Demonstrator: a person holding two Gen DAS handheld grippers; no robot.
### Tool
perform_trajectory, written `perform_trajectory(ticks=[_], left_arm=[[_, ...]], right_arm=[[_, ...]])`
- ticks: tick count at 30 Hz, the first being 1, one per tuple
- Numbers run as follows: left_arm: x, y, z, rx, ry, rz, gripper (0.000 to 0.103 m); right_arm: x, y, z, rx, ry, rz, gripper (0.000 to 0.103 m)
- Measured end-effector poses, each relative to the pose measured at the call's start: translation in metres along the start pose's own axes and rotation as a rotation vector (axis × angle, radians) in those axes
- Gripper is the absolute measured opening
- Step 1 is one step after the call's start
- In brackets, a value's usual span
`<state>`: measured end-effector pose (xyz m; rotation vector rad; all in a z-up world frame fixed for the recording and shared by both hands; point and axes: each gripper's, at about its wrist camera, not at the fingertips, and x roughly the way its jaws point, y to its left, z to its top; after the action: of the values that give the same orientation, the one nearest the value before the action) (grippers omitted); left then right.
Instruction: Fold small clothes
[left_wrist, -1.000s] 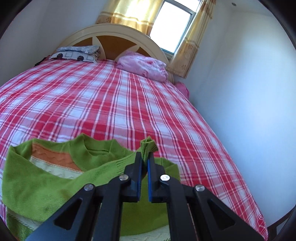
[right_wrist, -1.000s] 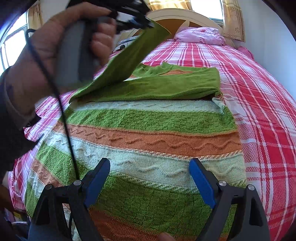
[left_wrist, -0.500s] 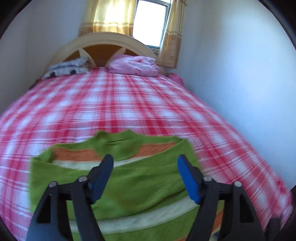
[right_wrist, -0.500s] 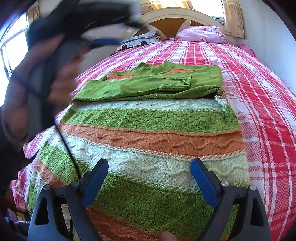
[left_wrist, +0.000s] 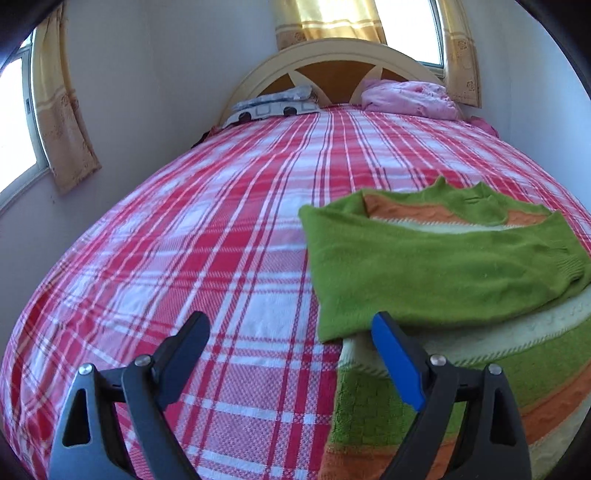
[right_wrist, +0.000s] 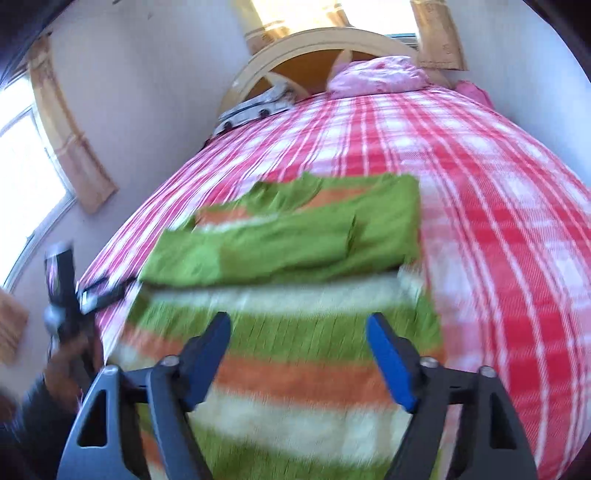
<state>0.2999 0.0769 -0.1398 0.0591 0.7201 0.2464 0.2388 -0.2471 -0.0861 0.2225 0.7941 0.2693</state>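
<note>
A knitted sweater striped in green, orange and cream (left_wrist: 461, 354) lies flat on a red, pink and white plaid bedspread (left_wrist: 229, 229), its long axis running down the length of the bed with the green collar (left_wrist: 469, 201) pointing toward the cream arched headboard with brown panels (left_wrist: 332, 70) and the hem nearest the cameras. Both plain green sleeves (right_wrist: 295, 240) are folded crosswise over the chest, so the ribbed cuff (left_wrist: 565, 266) of the upper one ends near the sweater's right edge. The left gripper (left_wrist: 291, 354) hovers with its jaws spread wide and nothing between them; its blue-padded finger (left_wrist: 397, 365) is over the sweater's left edge and the other over bare bedspread. The right gripper (right_wrist: 299, 354), blurred in its own view, is likewise wide open and empty above the striped body. Near the headboard lie a crumpled pink pillow (left_wrist: 406, 98) and a folded grey-patterned cloth (left_wrist: 277, 105).
</note>
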Motion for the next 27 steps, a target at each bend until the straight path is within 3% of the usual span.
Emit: perform_trajectory(ticks=[3,5,10,13,16,21,23,27], left_arm=[[0.009,0.005,-0.005,-0.02,0.04,-0.02,0.093],[0.01,0.015,-0.008,-0.07,0.042,-0.049,0.099],[0.013,0.039,-0.016,-0.207,0.058,-0.139,0.101],[0.015,0.044,-0.018,-0.244,0.074,-0.16,0.102],[0.017,0.045,-0.018,-0.251,0.08,-0.167,0.102],[0.02,0.045,-0.018,-0.243,0.091,-0.17,0.102],[0.022,0.045,-0.018,-0.246,0.099,-0.176,0.102],[0.021,0.046,-0.018,-0.248,0.098,-0.173,0.102]], right_arm=[[0.022,-0.007,0.032,0.026,0.01,-0.041,0.063],[0.038,-0.013,0.046,0.051,0.027,-0.046,0.056],[0.088,-0.017,0.058,0.059,0.115,-0.097,0.053],[0.104,-0.016,0.052,0.066,0.15,-0.091,0.005],[0.1,-0.012,0.048,0.031,0.128,-0.099,0.001],[0.073,-0.019,0.054,-0.004,0.046,-0.197,0.001],[0.074,-0.028,0.055,-0.004,0.056,-0.24,0.001],[0.086,-0.036,0.048,-0.018,0.138,-0.225,0.005]])
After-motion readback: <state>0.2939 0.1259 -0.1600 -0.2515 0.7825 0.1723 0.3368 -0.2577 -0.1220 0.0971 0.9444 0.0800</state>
